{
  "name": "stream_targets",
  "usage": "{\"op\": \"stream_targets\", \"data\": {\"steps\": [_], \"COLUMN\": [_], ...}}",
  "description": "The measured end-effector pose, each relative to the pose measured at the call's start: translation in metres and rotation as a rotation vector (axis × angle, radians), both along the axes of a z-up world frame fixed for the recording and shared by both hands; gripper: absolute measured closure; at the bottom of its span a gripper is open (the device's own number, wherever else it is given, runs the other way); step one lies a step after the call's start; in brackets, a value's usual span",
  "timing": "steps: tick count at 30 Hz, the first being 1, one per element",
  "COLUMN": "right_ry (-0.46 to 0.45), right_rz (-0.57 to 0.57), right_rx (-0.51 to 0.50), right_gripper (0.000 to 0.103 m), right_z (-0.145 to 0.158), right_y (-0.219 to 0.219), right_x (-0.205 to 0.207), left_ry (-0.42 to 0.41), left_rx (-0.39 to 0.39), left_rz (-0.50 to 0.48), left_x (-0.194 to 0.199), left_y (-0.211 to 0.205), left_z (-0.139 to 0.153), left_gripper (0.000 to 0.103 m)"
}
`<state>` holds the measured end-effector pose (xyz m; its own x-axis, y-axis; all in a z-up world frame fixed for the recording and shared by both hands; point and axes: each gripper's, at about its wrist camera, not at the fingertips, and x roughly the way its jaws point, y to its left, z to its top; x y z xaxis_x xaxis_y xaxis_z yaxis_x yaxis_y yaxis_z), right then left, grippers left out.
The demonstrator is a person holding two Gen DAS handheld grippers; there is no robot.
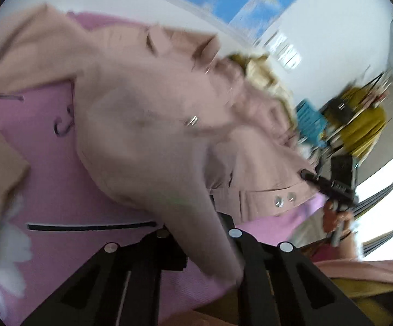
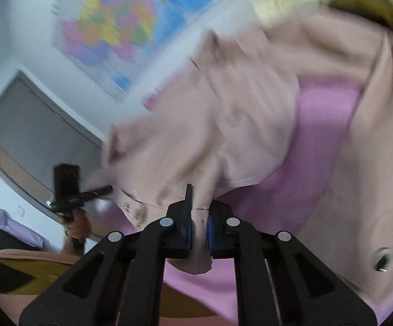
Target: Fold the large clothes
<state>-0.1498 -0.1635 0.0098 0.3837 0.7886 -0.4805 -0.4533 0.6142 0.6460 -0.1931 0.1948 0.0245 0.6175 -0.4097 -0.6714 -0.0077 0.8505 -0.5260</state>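
Note:
A pale pink jacket (image 1: pixel 155 114) with snap buttons hangs lifted over a pink sheet (image 1: pixel 60 179). In the left wrist view my left gripper (image 1: pixel 210 225) is shut on a fold of the jacket, and the cloth hides its fingertips. The right gripper (image 1: pixel 309 176) pinches the jacket's buttoned hem corner at the right. In the right wrist view my right gripper (image 2: pixel 199 225) is shut on an edge of the jacket (image 2: pixel 210 135), with cloth pressed between the blue pads. The left gripper (image 2: pixel 104 189) grips another edge at the left. Both views are blurred.
A peach garment (image 1: pixel 19 54) lies at the left on the pink sheet (image 2: pixel 324 125). A cream and mustard garment (image 1: pixel 264 73) sits behind the jacket. A map (image 2: pixel 120 27) hangs on the white wall. A mustard cloth (image 1: pixel 365 125) and clutter stand at the right.

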Motion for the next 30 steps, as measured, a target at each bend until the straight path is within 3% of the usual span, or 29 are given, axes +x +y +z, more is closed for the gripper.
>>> {"op": "stream_targets", "data": {"steps": [4,6,9,10,12,15,17,19,20,23,25,30], "right_ry": [-0.143,-0.121,-0.024,0.011,0.055,0.071,0.009,-0.066,-0.103,-0.182,-0.208,-0.195], "right_rz": [-0.029,-0.027,-0.008,-0.027,-0.052,-0.077,-0.116,-0.156,-0.160,-0.125,-0.071,0.030], "right_rx": [0.010,-0.030,-0.170,-0.232,-0.303,-0.308,-0.343,-0.379,-0.392,-0.410,-0.417,-0.486], "right_gripper": [0.095,0.094,0.091,0.089,0.087,0.076,0.072,0.059,0.058,0.050,0.050,0.051], "right_z": [0.051,0.047,0.012,-0.004,-0.025,-0.029,-0.013,0.006,0.013,0.027,0.028,0.009], "right_y": [-0.014,-0.010,0.000,0.002,0.000,-0.008,-0.009,-0.006,-0.001,0.020,0.045,0.114], "right_x": [-0.025,-0.026,-0.018,-0.018,-0.018,-0.019,-0.022,-0.022,-0.020,-0.007,0.008,0.055], "left_ry": [-0.045,-0.022,0.121,0.186,0.268,0.191,0.136,0.068,0.038,-0.046,-0.080,-0.020], "left_rx": [0.053,0.127,0.255,0.289,0.313,0.300,0.296,0.322,0.340,0.376,0.409,0.444], "left_rz": [0.008,0.008,-0.007,0.002,0.021,0.021,0.043,0.059,0.070,0.099,0.100,0.050], "left_x": [-0.021,-0.023,-0.012,-0.010,-0.005,-0.016,-0.025,-0.036,-0.038,-0.045,-0.035,0.015], "left_y": [-0.001,-0.007,-0.019,-0.017,-0.014,-0.008,0.001,0.007,0.008,0.009,0.003,-0.009], "left_z": [0.048,0.052,0.014,-0.003,-0.026,-0.021,-0.008,0.010,0.018,0.042,0.046,0.022], "left_gripper": [0.094,0.091,0.083,0.074,0.070,0.056,0.054,0.052,0.048,0.042,0.041,0.041]}}
